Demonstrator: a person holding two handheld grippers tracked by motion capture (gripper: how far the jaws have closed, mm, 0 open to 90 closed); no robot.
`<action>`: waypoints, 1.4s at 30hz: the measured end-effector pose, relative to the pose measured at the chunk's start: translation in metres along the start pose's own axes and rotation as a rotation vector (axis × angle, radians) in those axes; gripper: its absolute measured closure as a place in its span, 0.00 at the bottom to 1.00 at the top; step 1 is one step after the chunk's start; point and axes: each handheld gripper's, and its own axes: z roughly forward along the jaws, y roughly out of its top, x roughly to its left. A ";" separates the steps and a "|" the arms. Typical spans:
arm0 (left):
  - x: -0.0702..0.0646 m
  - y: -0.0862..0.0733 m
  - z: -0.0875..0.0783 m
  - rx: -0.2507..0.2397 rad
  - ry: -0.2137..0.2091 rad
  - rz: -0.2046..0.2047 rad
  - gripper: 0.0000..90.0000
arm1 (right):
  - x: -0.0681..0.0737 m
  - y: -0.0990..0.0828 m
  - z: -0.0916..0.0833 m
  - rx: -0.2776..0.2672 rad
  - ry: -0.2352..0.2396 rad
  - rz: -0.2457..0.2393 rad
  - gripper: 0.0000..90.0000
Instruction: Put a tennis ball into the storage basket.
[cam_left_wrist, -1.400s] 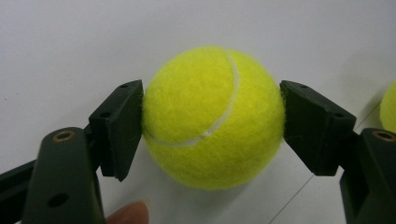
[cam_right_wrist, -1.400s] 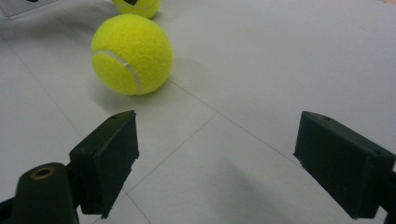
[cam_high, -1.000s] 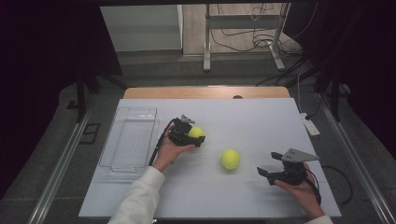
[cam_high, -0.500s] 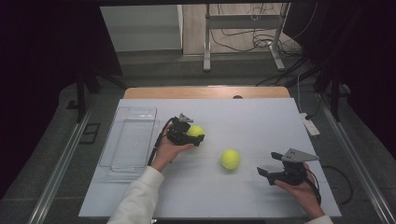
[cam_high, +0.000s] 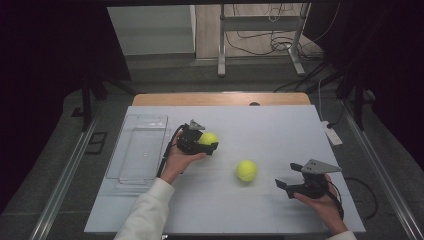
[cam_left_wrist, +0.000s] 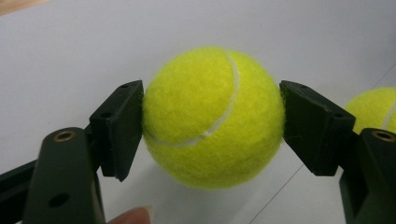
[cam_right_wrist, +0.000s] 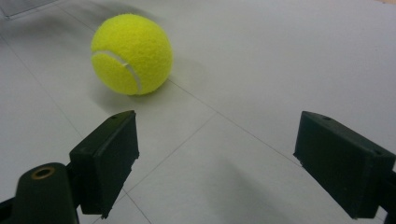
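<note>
The left gripper (cam_high: 204, 145) has its two black jaws pressed against opposite sides of a fuzzy yellow-green tennis ball (cam_left_wrist: 214, 116), so the ball fills the gap and the jaws stand only as wide as the ball itself. In the left gripper view the pads meet it at about 9 and 3 o'clock, square across its widest part, which reads as a grip chosen to stop a round, springy thing from squirting out. A shadow under the ball suggests it hangs a little above the white tabletop (cam_high: 280, 130), though how high is hard to tell. At roughly 9 o'clock from this gripper lies a clear, shallow rectangular plastic tray (cam_high: 141, 150), near it and with nothing in it, probably where the ball is meant to go. The right gripper (cam_high: 289, 176) rests low at the table's 4 o'clock corner with its jaws spread wide and nothing between them. A second fuzzy yellow-green tennis ball (cam_high: 246, 170) sits on the table between the two grippers, at about 11 o'clock ahead of the right jaws in the right gripper view and well apart from them, apparently waiting its turn.
</note>
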 end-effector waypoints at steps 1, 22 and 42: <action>0.000 0.000 -0.001 -0.003 0.001 0.002 0.29 | 0.000 0.000 0.000 0.000 0.000 0.000 0.16; 0.000 0.009 -0.019 -0.074 -0.002 -0.005 0.29 | -0.002 -0.004 -0.008 -0.010 -0.013 0.019 0.16; 0.004 0.012 -0.045 -0.151 0.009 -0.017 0.29 | -0.001 -0.004 -0.006 -0.010 -0.006 0.014 0.16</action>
